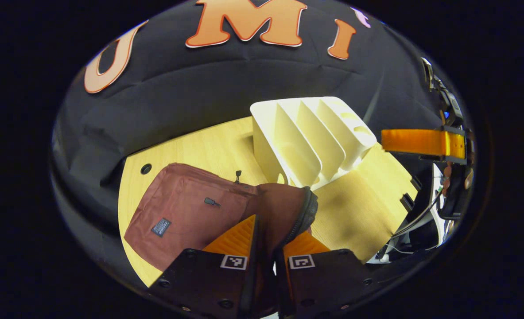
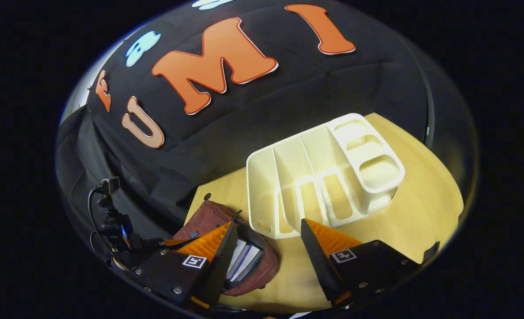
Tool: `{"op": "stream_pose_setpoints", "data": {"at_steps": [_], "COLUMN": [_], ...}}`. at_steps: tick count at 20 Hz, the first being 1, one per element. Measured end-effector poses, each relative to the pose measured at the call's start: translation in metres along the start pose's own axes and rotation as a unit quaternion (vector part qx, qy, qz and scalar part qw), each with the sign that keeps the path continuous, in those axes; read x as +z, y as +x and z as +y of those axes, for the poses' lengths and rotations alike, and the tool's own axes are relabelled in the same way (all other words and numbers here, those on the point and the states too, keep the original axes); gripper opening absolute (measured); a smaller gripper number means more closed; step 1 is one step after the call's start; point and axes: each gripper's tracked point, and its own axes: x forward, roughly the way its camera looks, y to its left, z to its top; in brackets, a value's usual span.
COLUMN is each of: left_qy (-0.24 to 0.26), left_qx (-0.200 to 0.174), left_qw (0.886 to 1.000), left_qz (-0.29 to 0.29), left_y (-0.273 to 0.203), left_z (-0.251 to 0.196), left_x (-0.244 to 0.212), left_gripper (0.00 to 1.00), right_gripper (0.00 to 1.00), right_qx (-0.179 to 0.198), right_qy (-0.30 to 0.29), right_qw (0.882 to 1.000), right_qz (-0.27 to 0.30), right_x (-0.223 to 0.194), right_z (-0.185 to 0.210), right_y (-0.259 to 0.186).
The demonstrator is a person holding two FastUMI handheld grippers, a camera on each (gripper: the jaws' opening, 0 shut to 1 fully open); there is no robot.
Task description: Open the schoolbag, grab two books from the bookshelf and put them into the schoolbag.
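On the counter (image 1: 226,146), toward its left part in the left gripper view, we saw the schoolbag (image 1: 186,212) lying flat, a maroon fabric bag with a small dark label and a zip pull on its face. Its mouth edge, lined with a dark zipper, rose between the fingers of the left tool (image 1: 265,241), which stood narrow and pressed on that edge from both sides. In the right gripper view we found the schoolbag (image 2: 208,217) open, with the books (image 2: 244,261) inside its mouth, their pale page edges and one blue stripe visible. The right tool (image 2: 268,239) hung wide above the bag and the counter (image 2: 421,208), gripping nothing; we noted its left finger over the open mouth and its right finger before the bookshelf (image 2: 324,177). The bookshelf (image 1: 310,137), a cream rack with upright dividers and round-cornered end pockets, stood just beside the bag, near the back edge of the counter. We could make out no books in its slots. Behind it hung the booth's black cloth wall (image 1: 226,84).
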Motion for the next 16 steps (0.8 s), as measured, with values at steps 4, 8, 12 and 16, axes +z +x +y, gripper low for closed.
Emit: {"op": "stream_pose_setpoints", "data": {"at_steps": [4, 8, 12, 16], "left_qy": [-0.039, -0.077, -0.085, -0.091], "left_qx": [0.038, 0.066, 0.101, 0.118], "left_qw": [0.998, 0.994, 0.99, 0.982], "left_qz": [-0.01, -0.026, -0.053, -0.114], "left_y": [0.0, -0.013, -0.027, -0.049], "left_z": [-0.015, -0.036, -0.062, -0.09], "left_x": [-0.005, -0.005, 0.007, 0.048], "left_gripper": [0.39, 0.61, 0.95, 0.95], "right_gripper": [0.87, 0.87, 0.87, 0.87], "right_qx": [0.013, 0.031, 0.048, 0.044], "right_qy": [-0.038, -0.061, -0.085, -0.122], "right_qw": [0.999, 0.998, 0.995, 0.99], "right_qz": [-0.007, 0.0, -0.01, -0.047], "right_x": [0.02, 0.029, 0.043, 0.064], "right_z": [-0.026, -0.044, -0.056, -0.063], "right_y": [-0.011, -0.022, -0.04, -0.059]}}
